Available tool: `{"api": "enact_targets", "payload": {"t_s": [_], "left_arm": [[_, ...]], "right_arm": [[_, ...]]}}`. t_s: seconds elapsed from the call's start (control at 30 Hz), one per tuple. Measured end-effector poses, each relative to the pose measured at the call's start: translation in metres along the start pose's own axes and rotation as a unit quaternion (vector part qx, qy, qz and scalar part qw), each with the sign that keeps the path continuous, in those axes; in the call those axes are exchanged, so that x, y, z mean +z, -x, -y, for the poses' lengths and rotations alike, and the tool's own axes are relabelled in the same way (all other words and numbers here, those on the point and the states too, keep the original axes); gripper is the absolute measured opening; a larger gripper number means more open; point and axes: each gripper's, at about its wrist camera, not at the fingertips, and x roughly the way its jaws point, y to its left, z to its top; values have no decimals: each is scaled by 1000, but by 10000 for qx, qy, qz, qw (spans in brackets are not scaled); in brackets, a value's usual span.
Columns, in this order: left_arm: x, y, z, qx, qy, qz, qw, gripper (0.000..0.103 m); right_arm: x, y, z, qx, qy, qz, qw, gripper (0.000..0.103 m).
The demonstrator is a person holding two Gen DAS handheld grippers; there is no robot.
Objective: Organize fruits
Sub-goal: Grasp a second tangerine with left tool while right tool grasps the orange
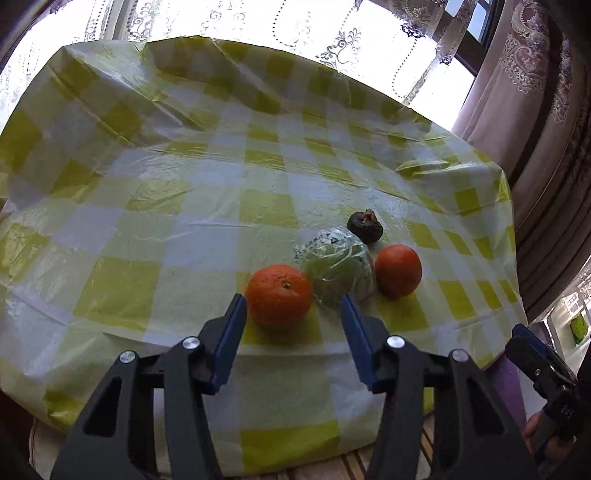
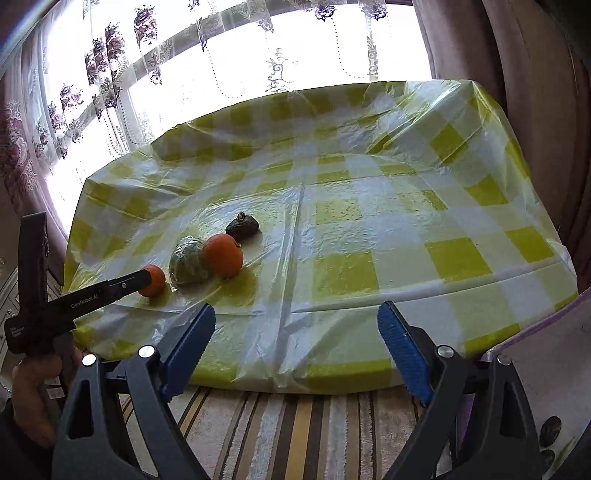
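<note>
Blue pads fill the bottom of both wrist views. At the lower centre of the left wrist view, the left tool [image 1: 293,308] has its jaws apart, and nothing is pressed between them: the near orange [image 1: 279,294] sits just past the tips, close to the left pad, whether touching I cannot tell. In the right wrist view the right tool [image 2: 296,319] stands wide open over the near edge of the counter [image 2: 369,258], gripping nothing, with a striped rug [image 2: 280,432] on the floor under it. A hand [image 2: 33,391] at the lower left of that view holds the left tool's handle, and its black finger reaches up to the near orange. Behind that orange, right of centre in the left view, lies a green fruit in clear wrap [image 1: 338,267] (some dark print shows on the wrap, unreadable). Just right of it rests a second orange [image 1: 398,270], close beside the wrapped fruit. Farther back sits a small dark brown fruit [image 1: 365,226] with a dried stem on top. A yellow-and-white checked plastic cloth [image 1: 147,184] covers the counter, creased toward the far side. Lace curtains [image 1: 258,22] hang before a bright window along the top of the frame.
</note>
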Motion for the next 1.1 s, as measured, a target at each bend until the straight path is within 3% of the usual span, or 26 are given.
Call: {"api": "enact_targets", "payload": {"t_s": [0.37,0.63,0.83,1.1], "left_arm": [[5,-20,-1,207,-156,-134,9996,48],[0,-20,2,314,-302,32,9990,42],[-4,-18,3,318,-323,153,9989,42],[-5,-17,-1,260,-246,175,9992,42]], "right_arm": [[23,-56,-28,60,258,-271,9993,83],[32,-85,-50,86,462,-406,9981,79],[37,-103,-62,184,515,-524,9971,67],[42,-115,-65,274,377,-553,9974,63]]}}
